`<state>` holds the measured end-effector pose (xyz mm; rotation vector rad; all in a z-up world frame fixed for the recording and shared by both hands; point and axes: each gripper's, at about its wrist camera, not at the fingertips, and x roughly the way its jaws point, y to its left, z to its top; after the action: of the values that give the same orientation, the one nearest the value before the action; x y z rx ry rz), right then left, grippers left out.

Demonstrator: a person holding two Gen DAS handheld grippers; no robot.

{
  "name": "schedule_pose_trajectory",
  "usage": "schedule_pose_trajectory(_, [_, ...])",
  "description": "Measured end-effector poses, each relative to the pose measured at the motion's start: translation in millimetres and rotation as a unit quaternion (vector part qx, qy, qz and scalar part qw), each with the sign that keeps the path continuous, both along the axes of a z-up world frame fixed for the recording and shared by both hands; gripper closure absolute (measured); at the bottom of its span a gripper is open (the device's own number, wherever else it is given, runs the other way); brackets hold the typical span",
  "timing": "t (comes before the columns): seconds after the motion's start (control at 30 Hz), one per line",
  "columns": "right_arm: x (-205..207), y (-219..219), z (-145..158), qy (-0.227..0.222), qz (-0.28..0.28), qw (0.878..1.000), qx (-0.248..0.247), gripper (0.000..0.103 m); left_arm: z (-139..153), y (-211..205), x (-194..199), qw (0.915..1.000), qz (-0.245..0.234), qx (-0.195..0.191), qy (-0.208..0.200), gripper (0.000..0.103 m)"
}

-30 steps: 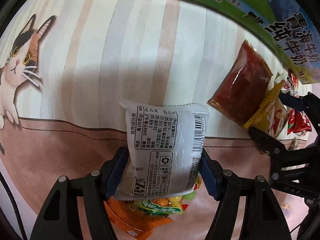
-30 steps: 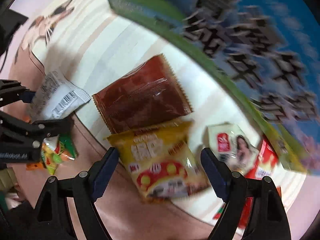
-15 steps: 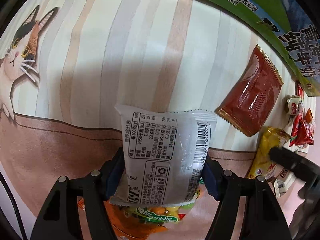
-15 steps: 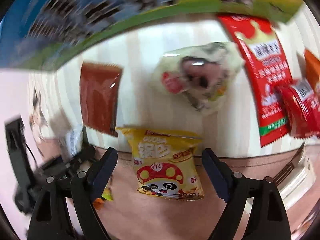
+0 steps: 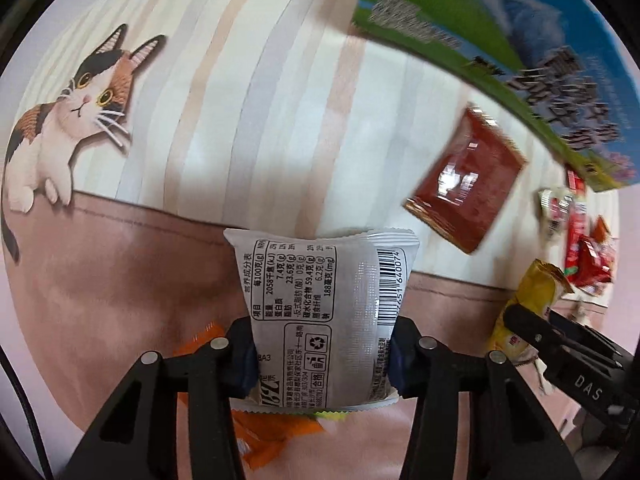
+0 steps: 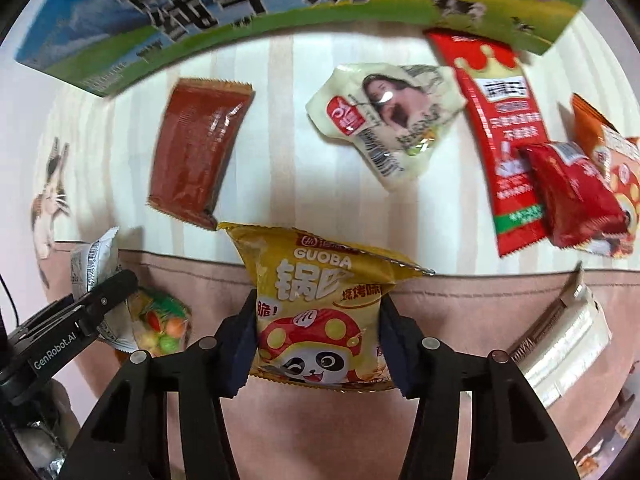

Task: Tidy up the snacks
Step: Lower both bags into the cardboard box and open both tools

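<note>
Down between the blue pads of the left gripper [image 5: 322, 354], a white packet [image 5: 322, 308] is sitting pinched at its lower half, its label and barcode side facing the camera and its top edge sticking up past the fingertips [image 5: 242, 354]. Underneath it, an orange wrapper [image 5: 276, 432] is lying on the pink cloth [image 5: 120, 272].

Over at the right gripper [image 6: 316, 350], the jaws are closing on a yellow packet [image 6: 316, 312], and both pads are pressing into its sides; its upper part is reaching out beyond the fingers toward the striped cloth. To the far left of it a brown packet [image 6: 196, 152] is lying flat, apart from it. Farther off, a pale pouch [image 6: 384, 116] and red packets [image 6: 508, 136] are lying near a milk carton [image 6: 248, 4] along the far edge. At the near left, the left gripper is showing with its white packet above a bag of coloured sweets [image 6: 162, 320].
</note>
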<state>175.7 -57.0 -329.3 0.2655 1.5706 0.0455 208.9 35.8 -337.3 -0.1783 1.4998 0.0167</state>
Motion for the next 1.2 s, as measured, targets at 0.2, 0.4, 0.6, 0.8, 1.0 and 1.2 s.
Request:
schedule_pose_trajectory(0.2, [-5.0,-11.6,53.1,-0.032,-0.008,0.998,0.058,0.047,52.4,-18.9,-7.0,0.9986,-0.018,-0.036,-0.035,0.057])
schedule_pose_trajectory(0.4, [10.5,-40.9,155.9,-0.096,-0.002,0.991,0.092,0.047,133.9,-41.5,17.4,0.9915,-0.054,-0.072,-0.094,0.057])
schedule_pose_trajectory(0.6, [65.4,-81.3,230.9,-0.166,-0.007,0.983,0.078,0.047,191.3,-70.5,76.7,0.9826,-0.093,-0.063,-0.148,0.057])
schedule_pose_trajectory(0.8, [128.6,-98.7,225.9,-0.164,-0.01,0.986,0.04,0.047,191.3,-87.0,150.4,0.9852,-0.113,-0.028,-0.126,0.057])
schedule_pose_trajectory(1.0, [167.1,-104.3,191.4,-0.133,-0.007,0.991,0.016,0.047,153.1,-85.4,199.7,0.993,-0.099,-0.019,-0.061,0.057])
schedule_pose_trajectory(1.2, [186.0,-107.9,155.6,-0.076,-0.009,0.997,0.021,0.024,122.4,-81.2,216.2,0.9958,-0.089,0.001,-0.021,0.042])
